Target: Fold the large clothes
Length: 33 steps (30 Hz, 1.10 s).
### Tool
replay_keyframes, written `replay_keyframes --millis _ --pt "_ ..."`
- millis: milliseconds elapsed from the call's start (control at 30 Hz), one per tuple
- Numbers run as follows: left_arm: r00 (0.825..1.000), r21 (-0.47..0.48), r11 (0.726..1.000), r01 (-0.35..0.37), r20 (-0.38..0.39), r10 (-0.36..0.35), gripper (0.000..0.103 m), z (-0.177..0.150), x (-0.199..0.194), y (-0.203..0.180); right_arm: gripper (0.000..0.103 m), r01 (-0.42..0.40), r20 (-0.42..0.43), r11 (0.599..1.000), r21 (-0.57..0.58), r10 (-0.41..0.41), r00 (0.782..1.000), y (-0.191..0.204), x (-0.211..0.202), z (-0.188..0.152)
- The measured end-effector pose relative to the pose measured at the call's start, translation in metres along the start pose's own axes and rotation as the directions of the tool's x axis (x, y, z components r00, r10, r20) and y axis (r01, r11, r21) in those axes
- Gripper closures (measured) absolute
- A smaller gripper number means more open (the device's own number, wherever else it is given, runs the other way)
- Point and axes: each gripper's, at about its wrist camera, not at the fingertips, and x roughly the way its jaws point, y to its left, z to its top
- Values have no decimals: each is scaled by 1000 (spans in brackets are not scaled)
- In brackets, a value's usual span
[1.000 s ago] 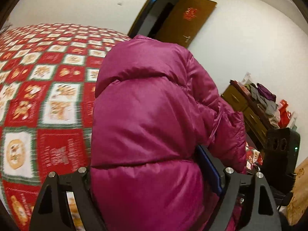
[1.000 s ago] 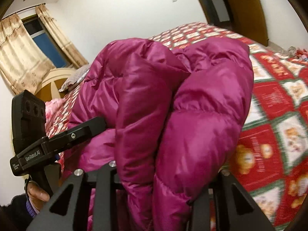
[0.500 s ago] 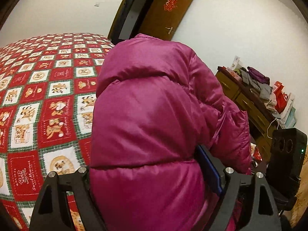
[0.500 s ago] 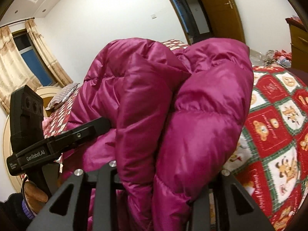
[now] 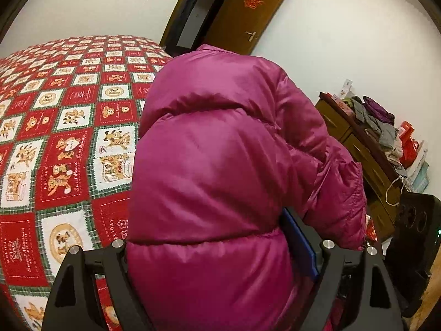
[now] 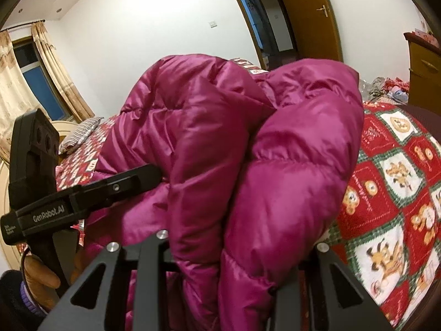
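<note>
A bulky magenta puffer jacket [image 5: 220, 165] is folded into a thick bundle and held up over the bed. My left gripper [image 5: 220, 248] is shut on it, jaws wide, with the padding bulging between the two black fingers and a blue pad [image 5: 300, 240] against its right side. In the right wrist view the jacket [image 6: 275, 151] fills the middle, and my right gripper [image 6: 242, 248] is shut on a doubled fold of it. The left gripper [image 6: 129, 182] reaches into the jacket from the left, a person's hand [image 6: 38, 275] on its handle.
A bed with a red, white and green patchwork cover [image 5: 63, 143] lies under and left of the jacket. A wooden dresser [image 5: 366, 160] piled with clothes stands at the right wall. An open brown door [image 5: 248, 13] is behind. A pillow [image 6: 80, 135] and curtains [image 6: 16, 82] are at the far end.
Both grippers have carried the jacket sideways and turned: the door and dresser slid further into view, the bed cover shifted. The grips on the jacket look the same.
</note>
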Motion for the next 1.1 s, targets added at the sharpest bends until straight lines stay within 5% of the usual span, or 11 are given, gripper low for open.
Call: replay_keyframes --millis 700,1100 --pt "978 -79 977 -199 -75 193 18 9 70 13 68 30 -147 1000 0 -30 989 15 94 25" --pt "947 -69 946 -317 -81 311 11 6 97 25 67 -64 -145 987 149 85 986 -12 116 27"
